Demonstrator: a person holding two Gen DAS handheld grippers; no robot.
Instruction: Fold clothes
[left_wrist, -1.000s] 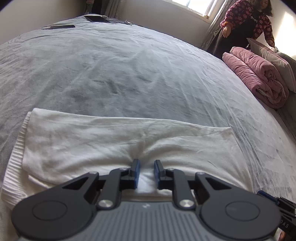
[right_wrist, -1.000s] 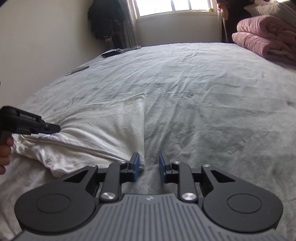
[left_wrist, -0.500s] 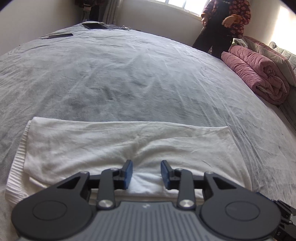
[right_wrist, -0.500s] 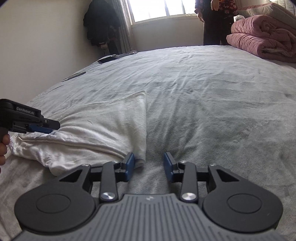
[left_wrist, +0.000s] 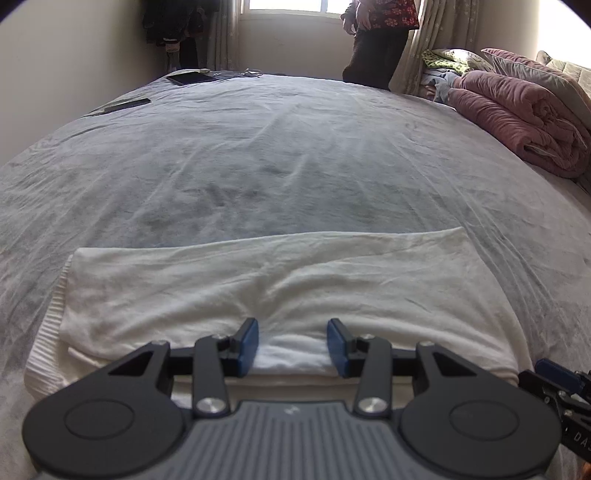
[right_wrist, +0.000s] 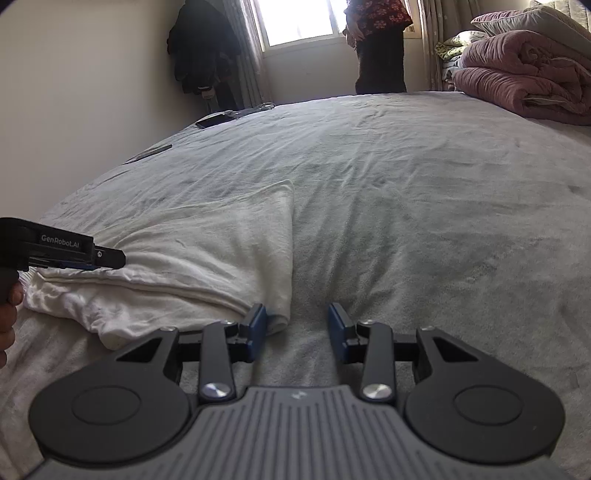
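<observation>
A folded white garment (left_wrist: 277, 277) lies on the grey bed (left_wrist: 295, 147), near its front edge. My left gripper (left_wrist: 291, 347) sits over the garment's near edge. Its jaws are opening: white cloth shows in the gap, and the blue pads stand off it. In the right wrist view the same garment (right_wrist: 207, 243) lies left of centre. My right gripper (right_wrist: 297, 328) is open at its right-hand corner, the left pad beside the folded edge, with bare bed in the gap. The left gripper (right_wrist: 110, 258) rests low over the cloth's left part there.
A rolled pink quilt (left_wrist: 524, 114) and pillows lie at the bed's far right. A person (left_wrist: 376, 40) stands by the window beyond the bed. A dark tablet (left_wrist: 192, 77) and a flat dark item (left_wrist: 122, 105) lie at the far left. Dark clothes (right_wrist: 203, 48) hang in the corner.
The left jaws have spread apart and let go of the pinched fold, and that hand has drawn back a little. The right jaws have widened. The person has walked left to the window.
</observation>
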